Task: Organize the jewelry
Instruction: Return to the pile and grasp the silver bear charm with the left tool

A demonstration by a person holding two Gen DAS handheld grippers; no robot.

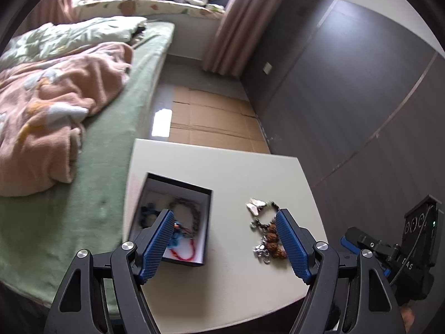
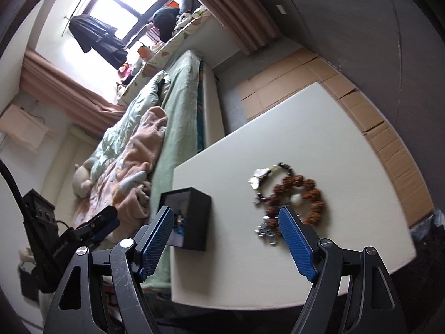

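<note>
Brown bead bracelet (image 2: pixel 303 194), beyond open jaws

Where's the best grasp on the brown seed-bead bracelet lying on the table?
Probably the far-right arc of the brown seed-bead bracelet, coming from above, jaws straddling the strand. It lies flat in an open loop; its near-left side tangles with the silver charms and the dark bead strand.

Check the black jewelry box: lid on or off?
Off. The black box stands open-topped on the table, with bracelets visible inside; no lid in view.
</note>
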